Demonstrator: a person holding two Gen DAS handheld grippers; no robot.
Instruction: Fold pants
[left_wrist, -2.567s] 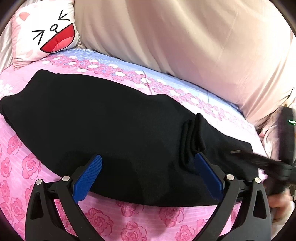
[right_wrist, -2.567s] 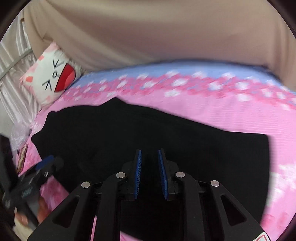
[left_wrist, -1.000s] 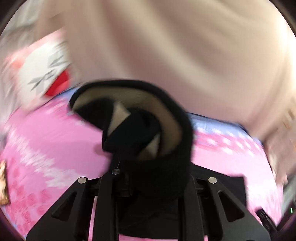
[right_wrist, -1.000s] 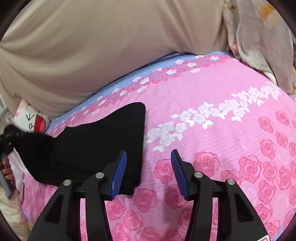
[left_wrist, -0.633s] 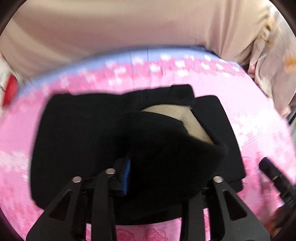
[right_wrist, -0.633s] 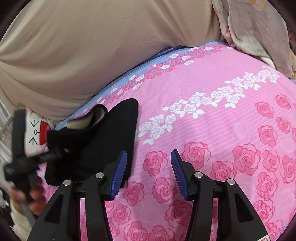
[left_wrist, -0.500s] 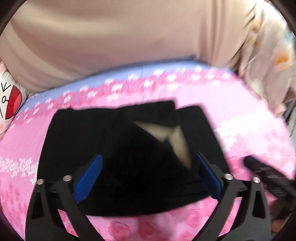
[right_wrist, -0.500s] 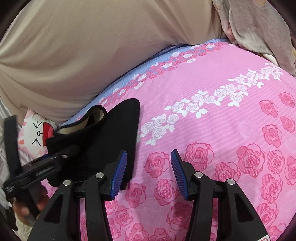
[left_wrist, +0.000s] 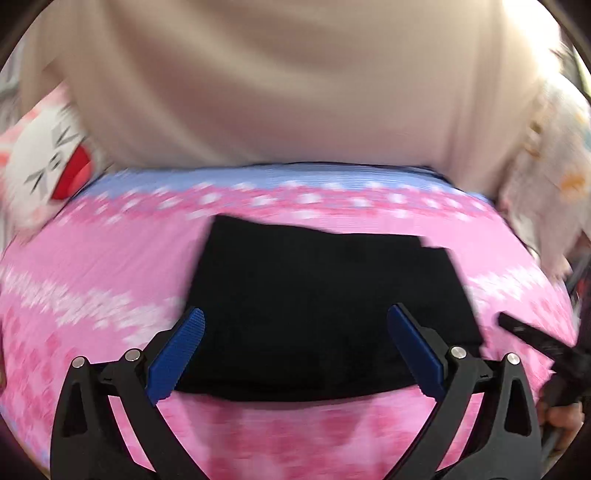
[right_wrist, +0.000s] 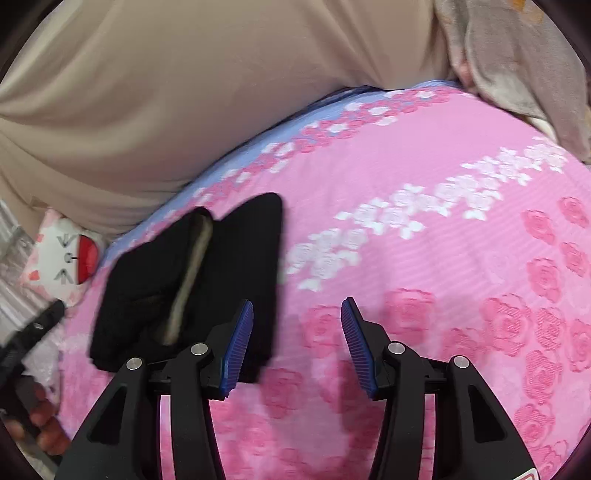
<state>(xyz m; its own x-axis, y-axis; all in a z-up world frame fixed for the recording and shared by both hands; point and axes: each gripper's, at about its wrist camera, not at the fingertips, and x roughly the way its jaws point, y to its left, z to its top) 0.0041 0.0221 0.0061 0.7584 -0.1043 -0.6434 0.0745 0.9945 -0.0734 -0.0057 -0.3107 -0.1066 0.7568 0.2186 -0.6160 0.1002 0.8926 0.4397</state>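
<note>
The left gripper (left_wrist: 295, 345) hangs just above the bed with its blue-padded fingers (left_wrist: 177, 354) spread wide and nothing between them. Right in front of it the black pants (left_wrist: 325, 306) lie folded into a squat, roughly rectangular bundle on the pink rose-patterned bedsheet (left_wrist: 92, 280), the near edge of the bundle running between the two finger pads. The picture from this side is smeared by motion, so the folds themselves are hard to read.

The right gripper (right_wrist: 297, 343) is also released, its fingers (right_wrist: 236, 347) parted over bare sheet (right_wrist: 443, 229) and holding nothing. From this side the pants (right_wrist: 240, 266) sit just to the left of its left finger, a doubled stack with a strip of pale lining (right_wrist: 188, 277) showing along an upturned fold. The bundle lies toward the far left part of the bed, close to the blue band (right_wrist: 258, 147) along the bed's far edge.

At the low left of the right camera's view a hand (right_wrist: 40, 424) grips the other black tool; the left camera catches a matching hand (left_wrist: 561, 421) at its low right.

Beyond the pants, at the far left corner of the bed, a white cartoon-face pillow (left_wrist: 48, 170) with a red mouth leans against a large beige cloth (left_wrist: 277, 81) that fills the background. At the far right corner lies a rumpled floral blanket (right_wrist: 517, 62).
</note>
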